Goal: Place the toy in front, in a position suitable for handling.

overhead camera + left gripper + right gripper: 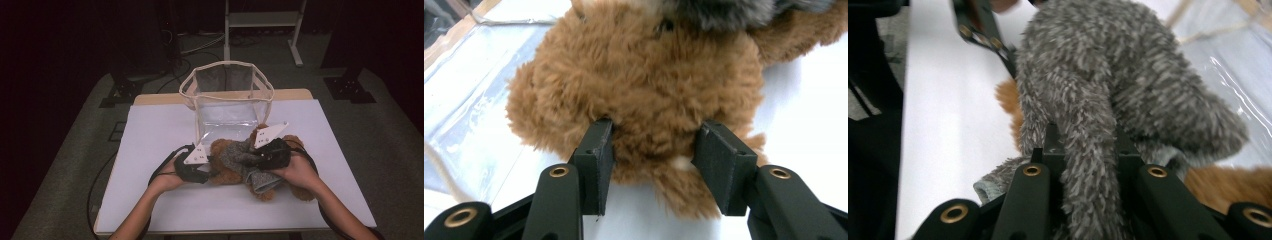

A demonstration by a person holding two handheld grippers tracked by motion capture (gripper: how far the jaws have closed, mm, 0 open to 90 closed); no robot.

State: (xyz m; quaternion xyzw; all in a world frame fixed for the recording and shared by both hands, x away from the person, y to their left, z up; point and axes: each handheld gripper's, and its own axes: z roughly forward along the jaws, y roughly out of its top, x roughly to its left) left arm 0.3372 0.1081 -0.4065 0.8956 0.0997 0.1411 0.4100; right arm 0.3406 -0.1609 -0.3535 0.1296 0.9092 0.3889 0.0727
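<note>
High view: clear bag [227, 107] stands open behind teddy bear [225, 162].

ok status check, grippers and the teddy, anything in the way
Left gripper astride teddy bear head, pads touching fur. Right gripper shut on grey garment. Clear bag open just behind, path clear.

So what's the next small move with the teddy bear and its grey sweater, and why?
Probably draw the right hand-held gripper away from the bear's head, since it pinches a fold of the grey sweater while the left hand-held gripper clamps the teddy bear as an anchor.
</note>
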